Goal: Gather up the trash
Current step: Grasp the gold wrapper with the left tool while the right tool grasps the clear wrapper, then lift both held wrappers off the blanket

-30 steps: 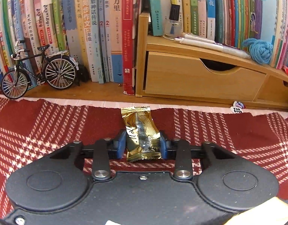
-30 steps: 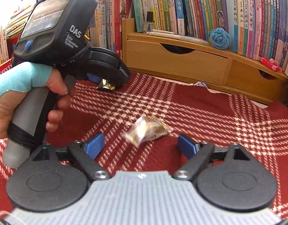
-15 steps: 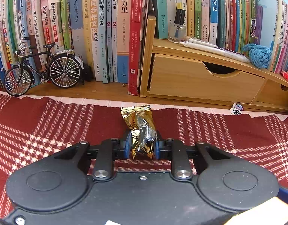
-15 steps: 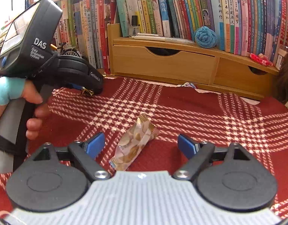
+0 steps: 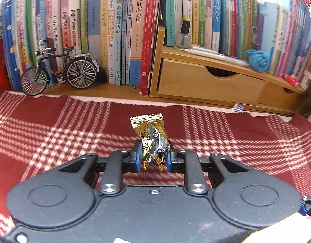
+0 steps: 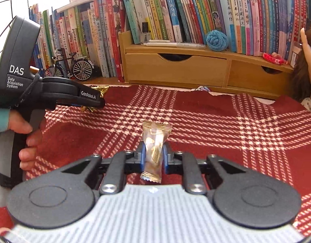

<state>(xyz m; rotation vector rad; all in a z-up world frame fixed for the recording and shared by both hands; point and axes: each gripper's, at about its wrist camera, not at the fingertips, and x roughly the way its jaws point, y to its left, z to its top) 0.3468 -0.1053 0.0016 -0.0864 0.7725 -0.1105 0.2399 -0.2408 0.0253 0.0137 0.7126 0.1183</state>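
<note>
Wrappers: two, one per gripper, both off the red checked cloth [image 5: 54, 133].
Left gripper [image 5: 153, 158]: clamped on the gold wrapper [image 5: 150, 133], crumpled, top end sticking up past the blue pads.
Right gripper [image 6: 153, 158]: jaws have just snapped shut, and there it is, the pale wrapper [image 6: 155, 141] pinched upright between them.
Hand [image 6: 23, 133]: one in sight, on the left gripper's handle.
Behind: one toy bicycle [image 5: 58, 70], one blue yarn ball [image 5: 257, 59], one wooden drawer shelf [image 5: 206, 81] with two drawers, long row of books [image 5: 115, 30].
</note>
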